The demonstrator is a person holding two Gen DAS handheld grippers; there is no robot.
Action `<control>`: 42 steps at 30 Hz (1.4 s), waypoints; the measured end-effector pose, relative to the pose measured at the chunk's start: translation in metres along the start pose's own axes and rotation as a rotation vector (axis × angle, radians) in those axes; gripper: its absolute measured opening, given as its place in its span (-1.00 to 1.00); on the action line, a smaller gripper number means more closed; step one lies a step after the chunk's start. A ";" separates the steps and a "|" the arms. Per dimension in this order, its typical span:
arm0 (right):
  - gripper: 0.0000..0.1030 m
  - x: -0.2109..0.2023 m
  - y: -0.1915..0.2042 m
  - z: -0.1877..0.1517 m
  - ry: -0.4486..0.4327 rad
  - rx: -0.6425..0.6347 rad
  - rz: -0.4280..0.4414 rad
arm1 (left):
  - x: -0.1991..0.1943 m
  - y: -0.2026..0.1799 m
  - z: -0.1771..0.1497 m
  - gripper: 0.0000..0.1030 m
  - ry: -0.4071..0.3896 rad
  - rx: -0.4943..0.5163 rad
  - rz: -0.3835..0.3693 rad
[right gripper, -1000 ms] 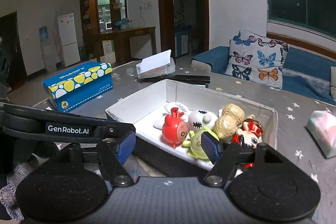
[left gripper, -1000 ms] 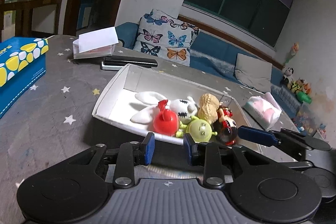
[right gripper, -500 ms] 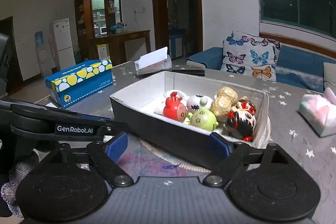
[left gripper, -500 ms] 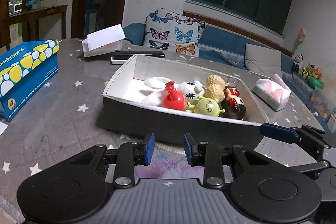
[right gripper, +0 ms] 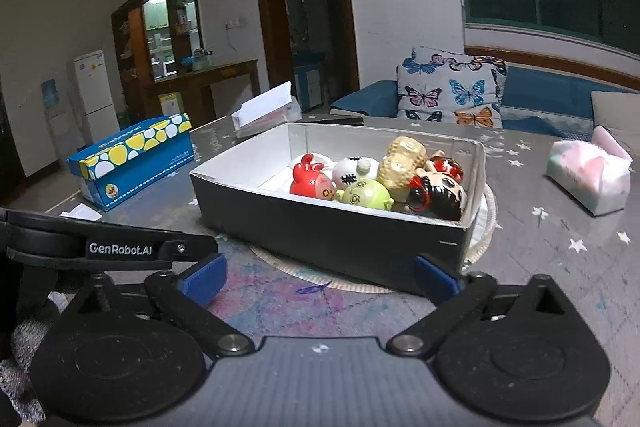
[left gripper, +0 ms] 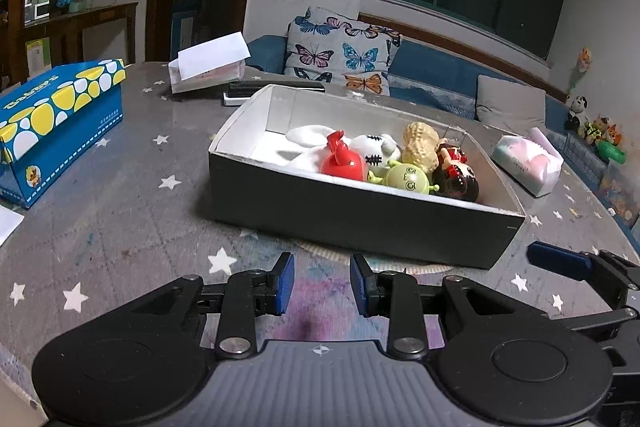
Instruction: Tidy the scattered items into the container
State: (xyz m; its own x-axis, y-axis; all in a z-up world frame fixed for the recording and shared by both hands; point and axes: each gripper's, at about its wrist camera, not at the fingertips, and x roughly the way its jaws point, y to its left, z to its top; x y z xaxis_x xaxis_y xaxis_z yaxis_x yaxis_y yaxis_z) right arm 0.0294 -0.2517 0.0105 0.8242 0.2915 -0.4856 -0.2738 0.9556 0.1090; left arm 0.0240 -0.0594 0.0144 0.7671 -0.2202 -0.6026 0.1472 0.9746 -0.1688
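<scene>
A grey box with a white inside (left gripper: 360, 223) (right gripper: 320, 227) stands on the starry table. In it lie a red toy (left gripper: 344, 163) (right gripper: 312, 183), a white plush (left gripper: 376, 147), a green toy (left gripper: 408, 179) (right gripper: 364, 193), a peanut toy (left gripper: 420, 143) (right gripper: 402, 159) and a black-haired doll (left gripper: 456, 175) (right gripper: 436, 191). My left gripper (left gripper: 322, 285) is narrowly open and empty, low over the table in front of the box. My right gripper (right gripper: 318, 275) is wide open and empty, just before the box's near wall.
A blue and yellow tissue box (left gripper: 52, 123) (right gripper: 132, 159) stands at the left. A clear tissue holder (left gripper: 208, 71), a black remote (left gripper: 276, 87) and a pink wipes pack (left gripper: 528, 159) (right gripper: 588, 175) lie around the box. A woven mat (right gripper: 486, 219) lies under it.
Both grippers have drawn back and lowered from over the box to the table in front of it. The right gripper's jaws have spread wider. The toys have stayed in the box.
</scene>
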 end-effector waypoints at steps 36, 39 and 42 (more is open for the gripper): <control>1.00 0.041 -0.009 -0.007 0.114 0.051 -0.069 | 0.034 0.002 0.003 -0.38 0.065 0.027 0.041; 1.00 0.047 -0.011 -0.006 0.126 0.059 -0.071 | 0.037 0.003 0.005 -0.38 0.064 0.028 0.043; 1.00 0.051 -0.012 -0.005 0.136 0.062 -0.073 | 0.040 0.004 0.008 -0.38 0.067 0.028 0.047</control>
State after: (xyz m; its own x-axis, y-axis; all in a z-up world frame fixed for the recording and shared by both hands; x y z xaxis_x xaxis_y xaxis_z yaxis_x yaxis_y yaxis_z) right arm 0.0722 -0.2481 -0.0204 0.7647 0.2171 -0.6067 -0.1811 0.9760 0.1210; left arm 0.0603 -0.0642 -0.0042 0.7302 -0.1751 -0.6604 0.1299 0.9846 -0.1173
